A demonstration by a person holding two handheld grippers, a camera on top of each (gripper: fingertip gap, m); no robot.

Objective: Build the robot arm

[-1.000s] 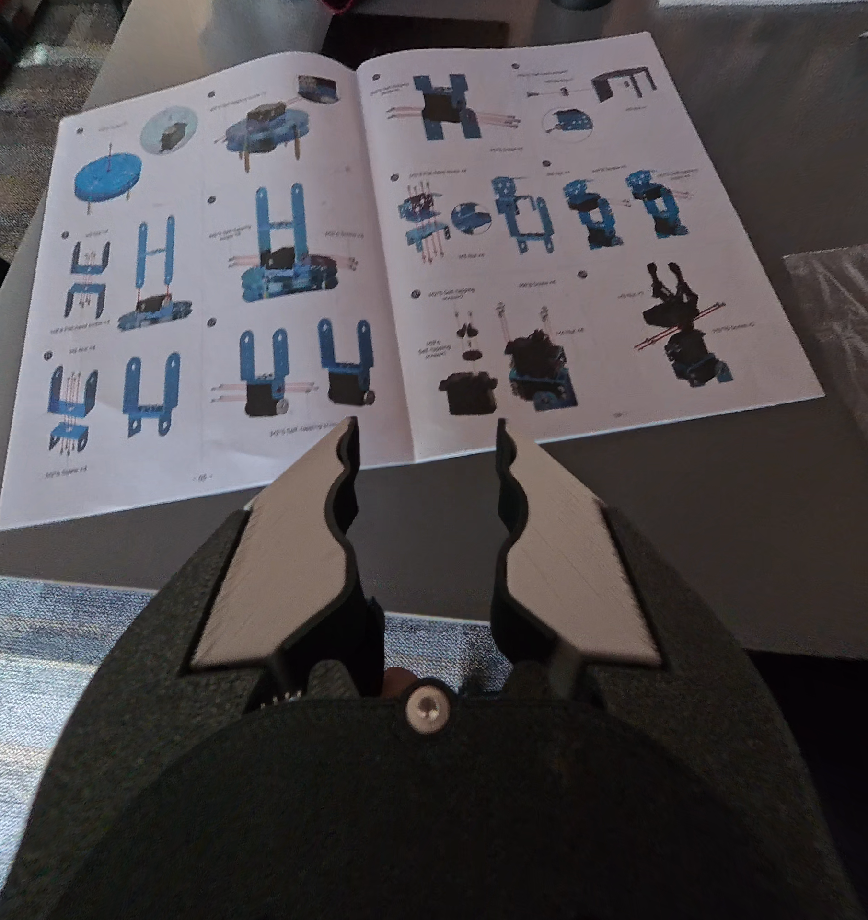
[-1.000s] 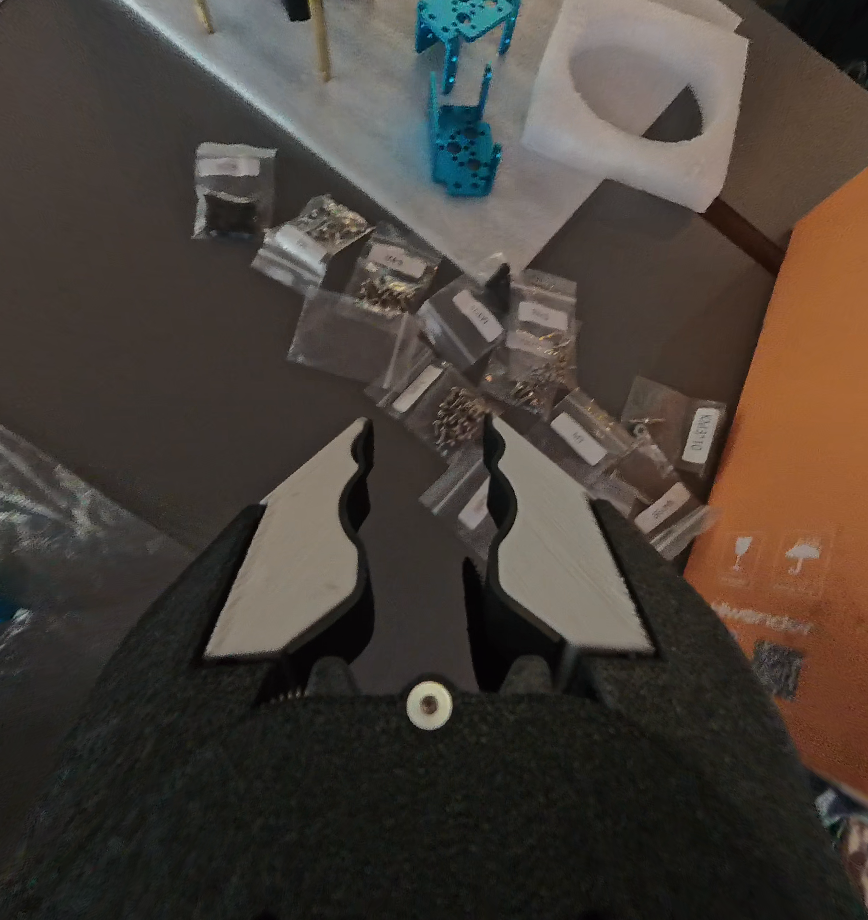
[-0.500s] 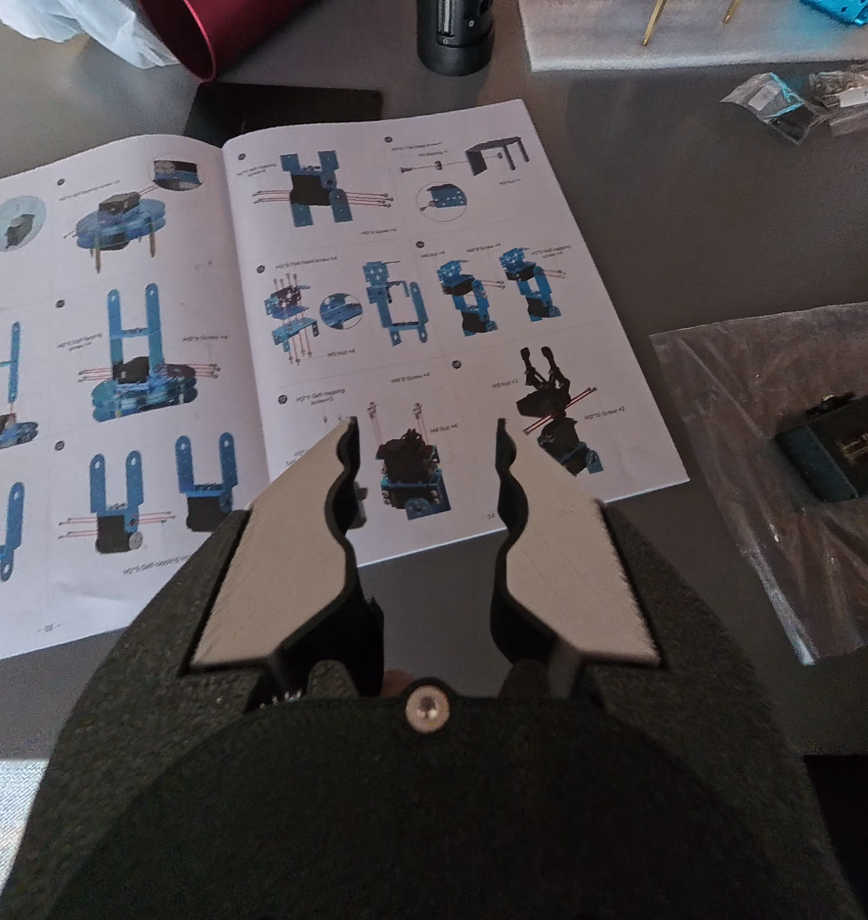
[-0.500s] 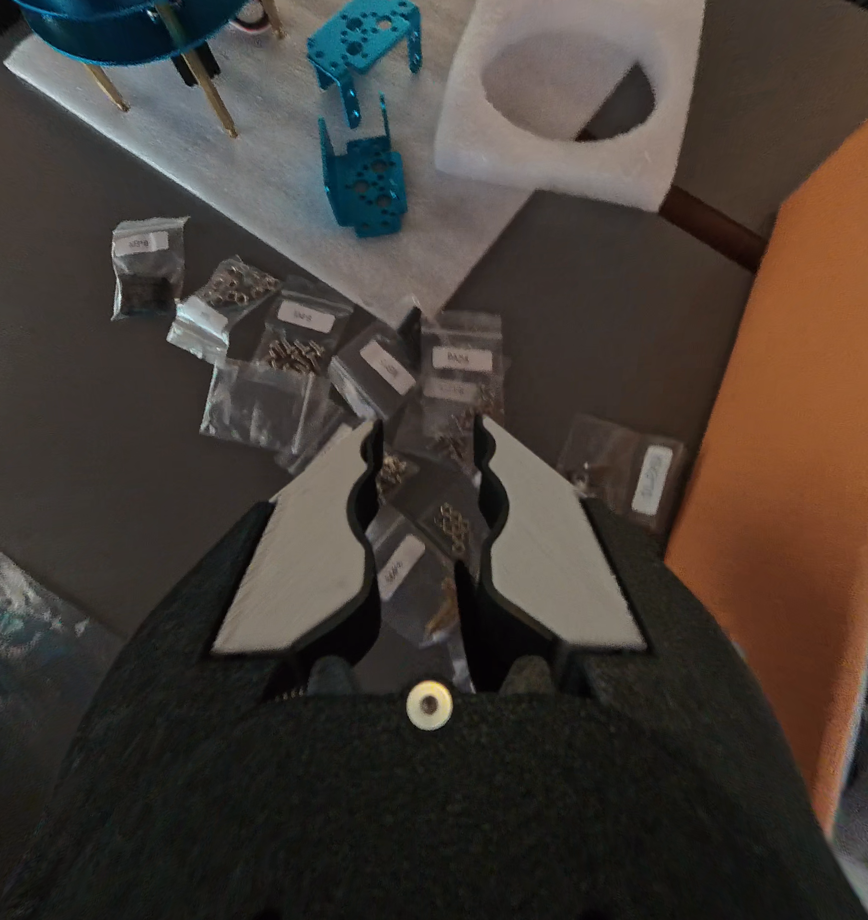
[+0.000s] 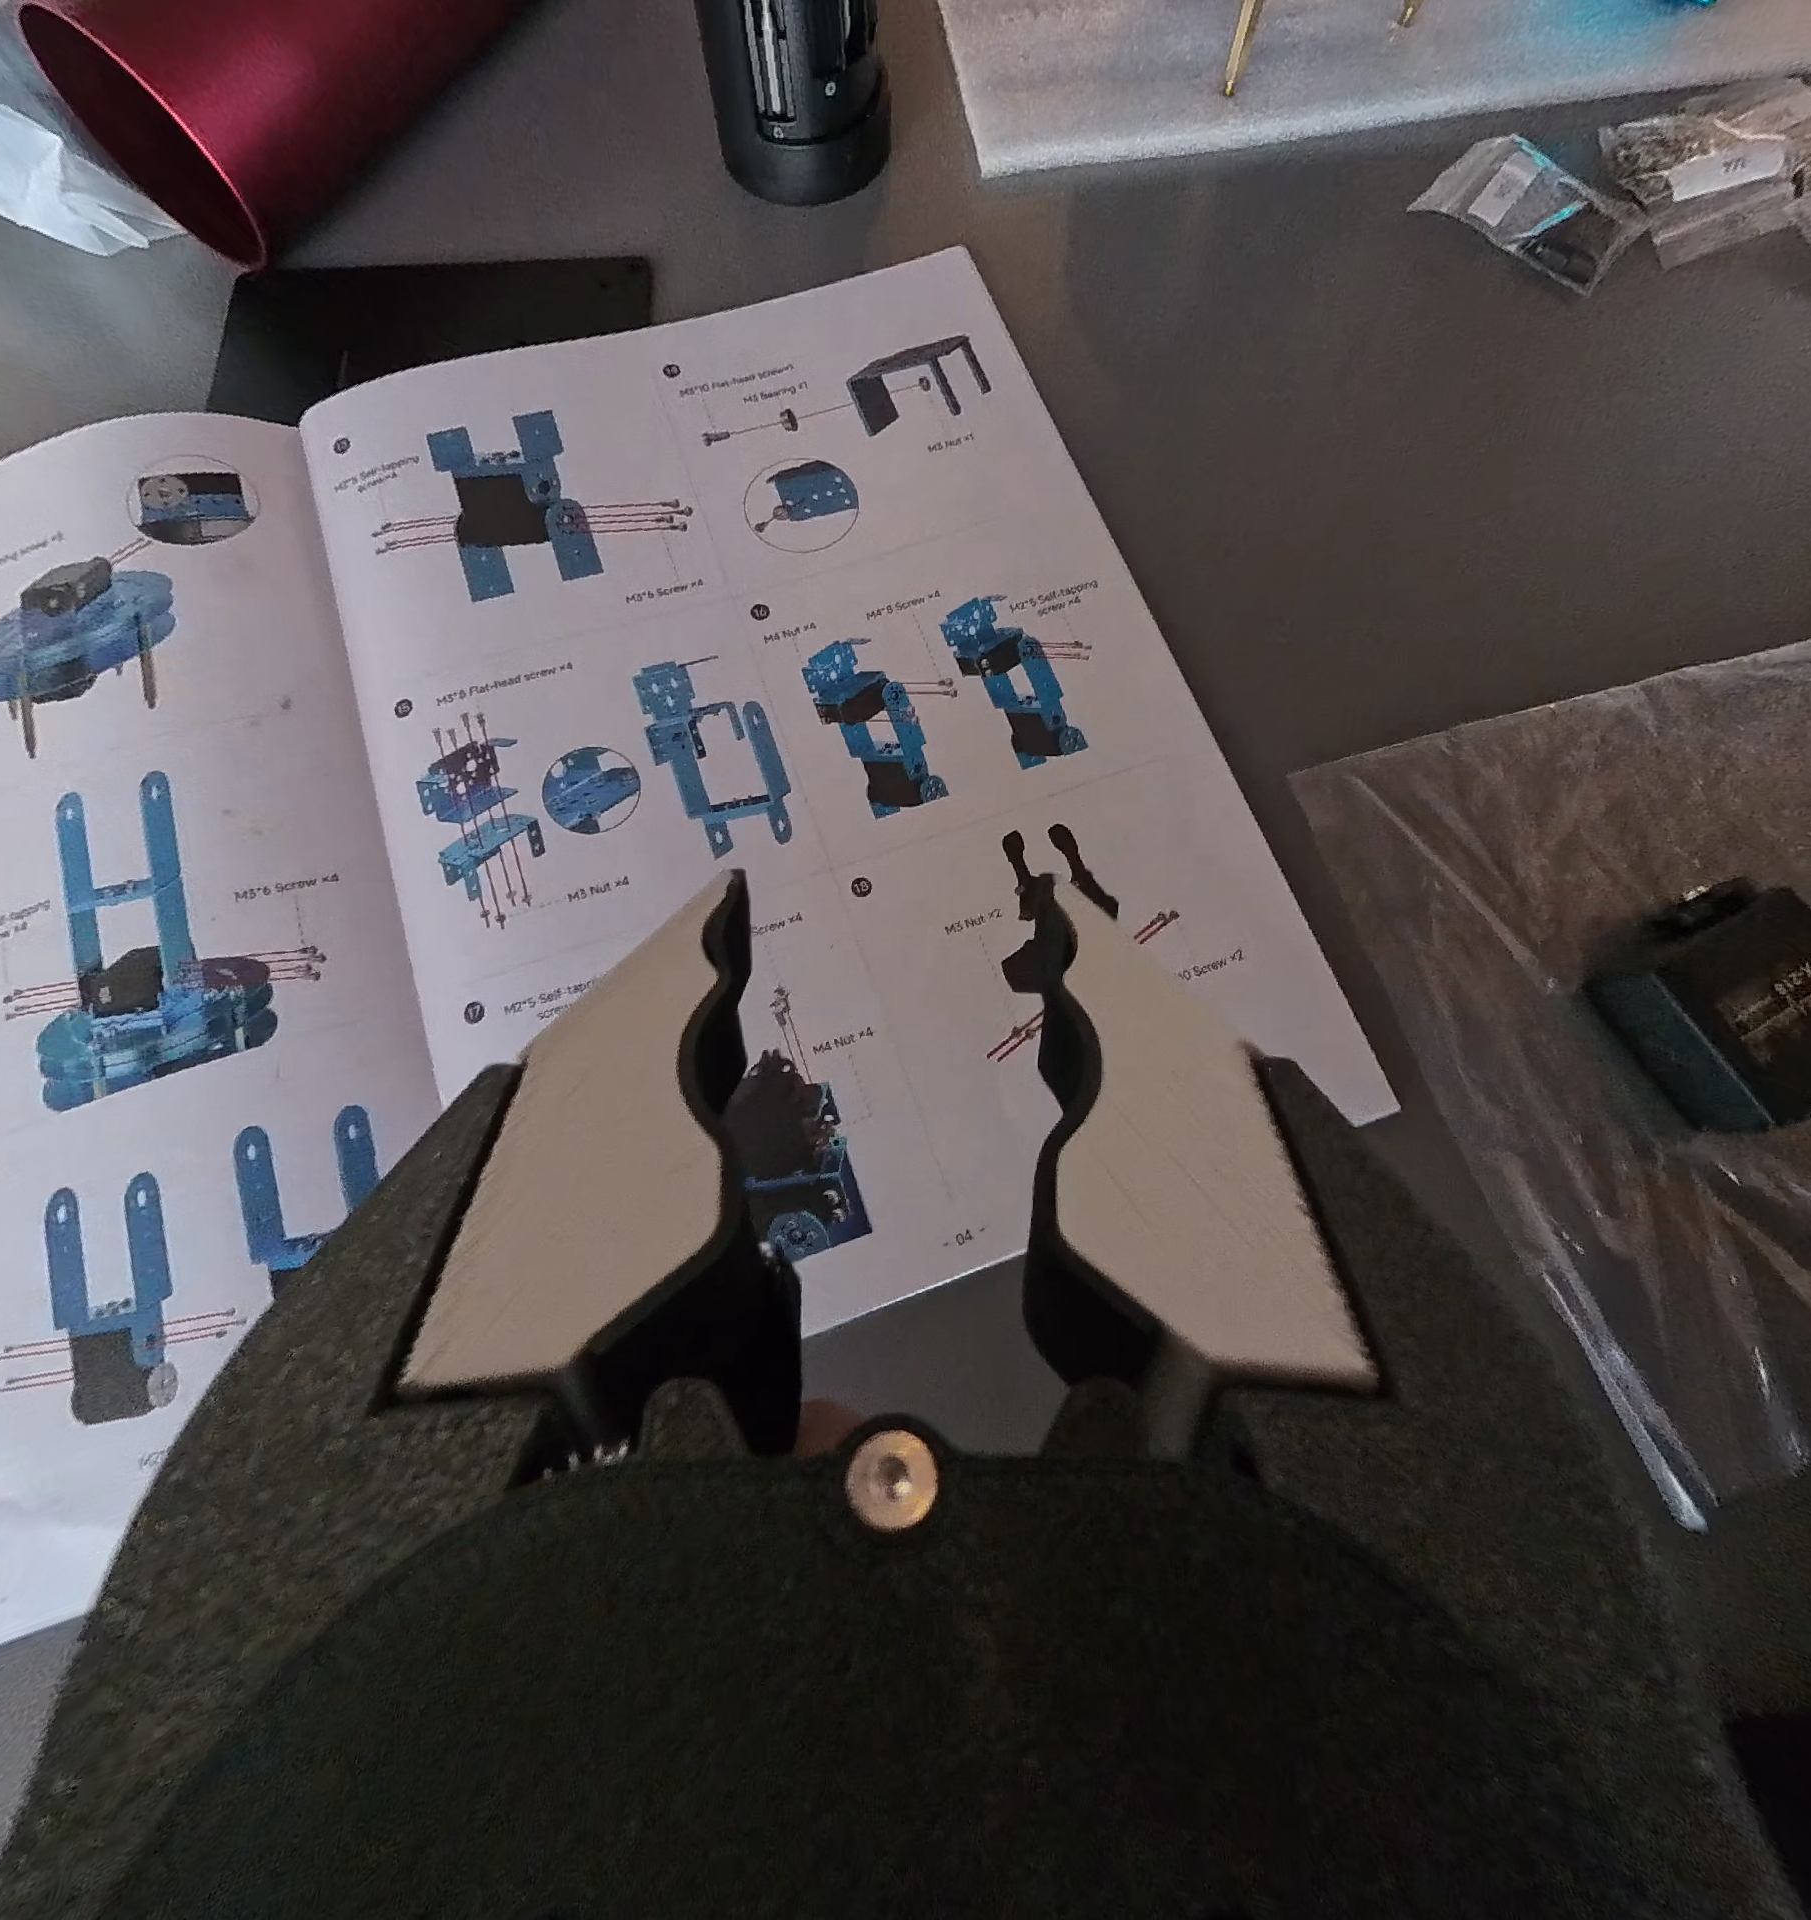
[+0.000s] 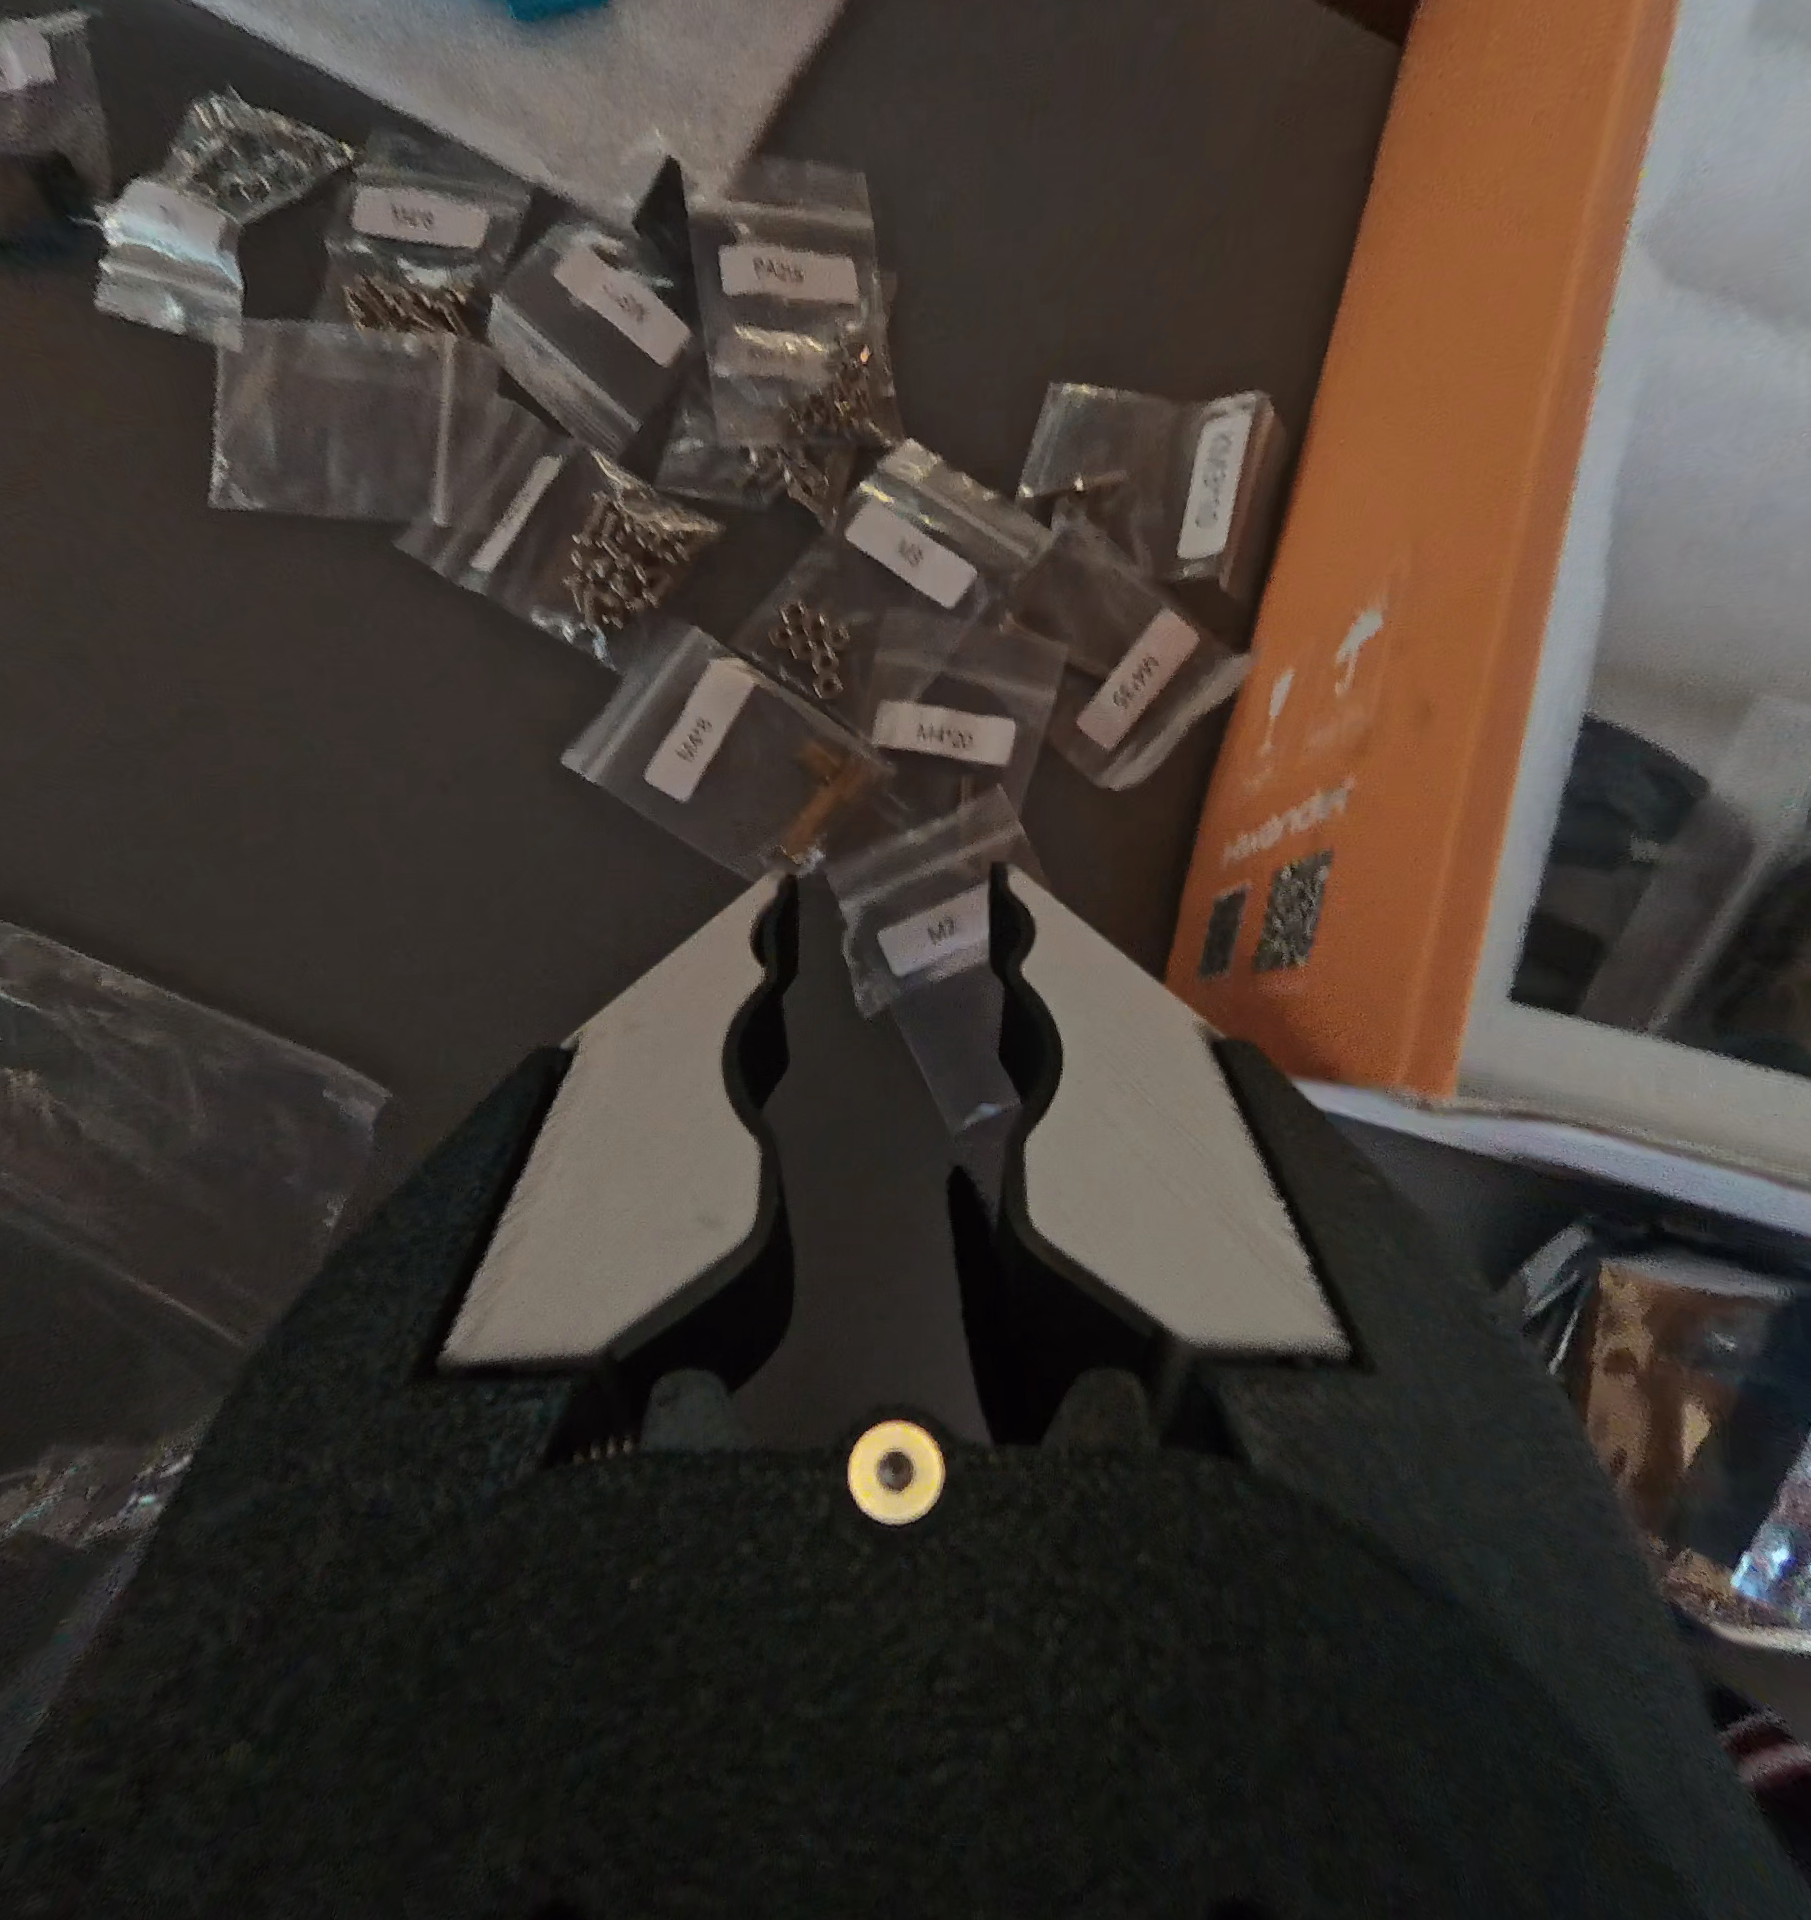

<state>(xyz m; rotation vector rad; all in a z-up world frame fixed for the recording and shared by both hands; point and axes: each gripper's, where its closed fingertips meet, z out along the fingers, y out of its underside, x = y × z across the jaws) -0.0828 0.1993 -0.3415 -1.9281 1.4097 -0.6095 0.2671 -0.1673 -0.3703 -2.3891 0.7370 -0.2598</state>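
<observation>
My left gripper [image 5: 896, 894] is open and empty. It hovers over the lower right page of an open instruction booklet [image 5: 672, 623] with blue part diagrams, lying flat on the dark table. My right gripper [image 6: 893, 883] is open, at the near edge of a pile of small clear hardware bags [image 6: 724, 468] with white labels. One small labelled bag [image 6: 922, 935] sits between its fingers, close to the right finger [image 6: 1119, 1091]. I cannot tell whether the finger touches it.
A red cylinder [image 5: 205, 114], a black cylinder [image 5: 797, 94] and a black plate [image 5: 444, 322] lie beyond the booklet. A clear bag holding a black servo [image 5: 1711, 1018] lies right of it. An orange box [image 6: 1400, 520] stands right of the pile. A large plastic bag [image 6: 101, 1091] lies at left. Left tips to right tips: about 50 centimeters.
My left gripper moved right and forward across the booklet, still open. My right gripper moved down and right to the near edge of the pile; a small bag now sits between its fingers.
</observation>
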